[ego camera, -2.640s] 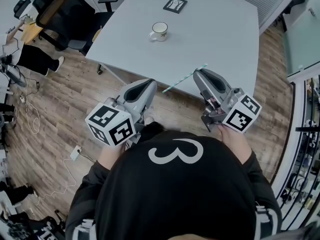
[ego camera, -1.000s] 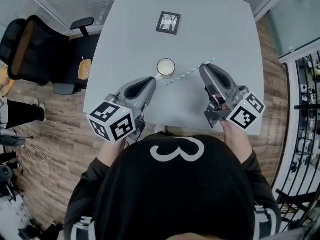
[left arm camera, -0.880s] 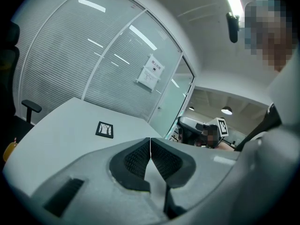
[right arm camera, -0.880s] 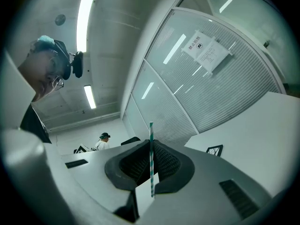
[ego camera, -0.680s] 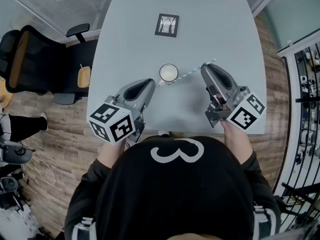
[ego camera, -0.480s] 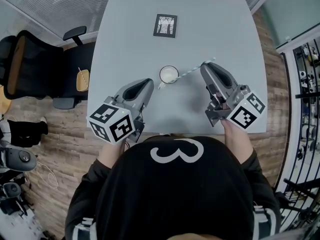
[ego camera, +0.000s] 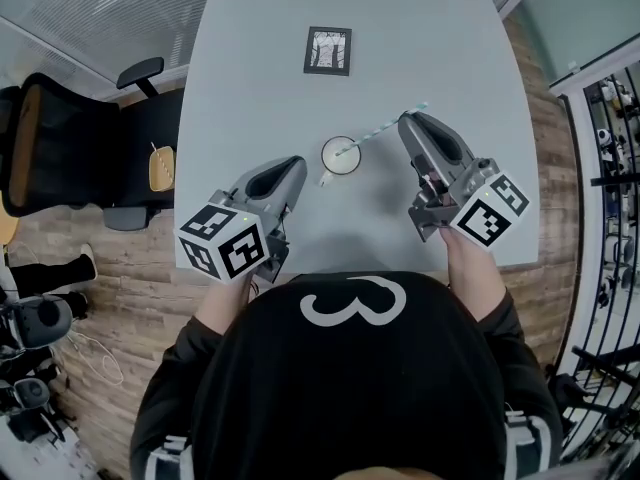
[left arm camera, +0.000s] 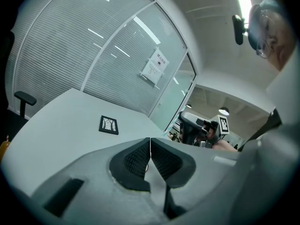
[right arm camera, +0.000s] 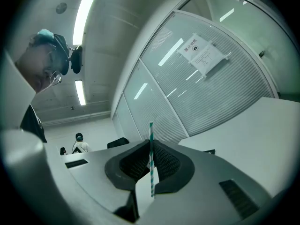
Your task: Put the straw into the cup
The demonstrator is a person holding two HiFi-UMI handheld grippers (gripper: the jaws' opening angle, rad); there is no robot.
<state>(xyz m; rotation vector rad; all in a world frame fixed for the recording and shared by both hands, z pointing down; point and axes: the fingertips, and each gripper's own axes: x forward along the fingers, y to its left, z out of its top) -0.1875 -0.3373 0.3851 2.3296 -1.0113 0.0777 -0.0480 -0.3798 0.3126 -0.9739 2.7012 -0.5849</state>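
The only writing you can read is the big white "3" (ego camera: 352, 303) on your black shirt. A printed sheet (right arm camera: 202, 54) is stuck to the glass wall, and its lines are too small to read. The cube (ego camera: 488, 211) on your right gripper (ego camera: 405, 120) bears black-and-white square codes, not letters. On the table (ego camera: 250, 78) lies a small black-framed card (ego camera: 328, 50) with a thin line pattern and no legible words.

Your right gripper pinches the straw (ego camera: 378, 133), a thin straight tube striped teal and white. In the right gripper view it stands upright between the black, finely ribbed pads (right arm camera: 166, 161), sticking out past the tips. From the head view it slants down and to the left, and its lower end lies over the mouth of the cup (ego camera: 341, 155); whether it touches the inside cannot be told. The cup is white, round and glossy, with a small handle towards your left gripper (ego camera: 297, 163).

That left gripper hangs just beside the cup, its jaws pressed together with nothing between them. Both grippers have smooth grey moulded shells.

The table is pale grey, matte and flat. Beside it stands a black chair (ego camera: 60, 158) on a wood-plank floor (ego camera: 120, 268).
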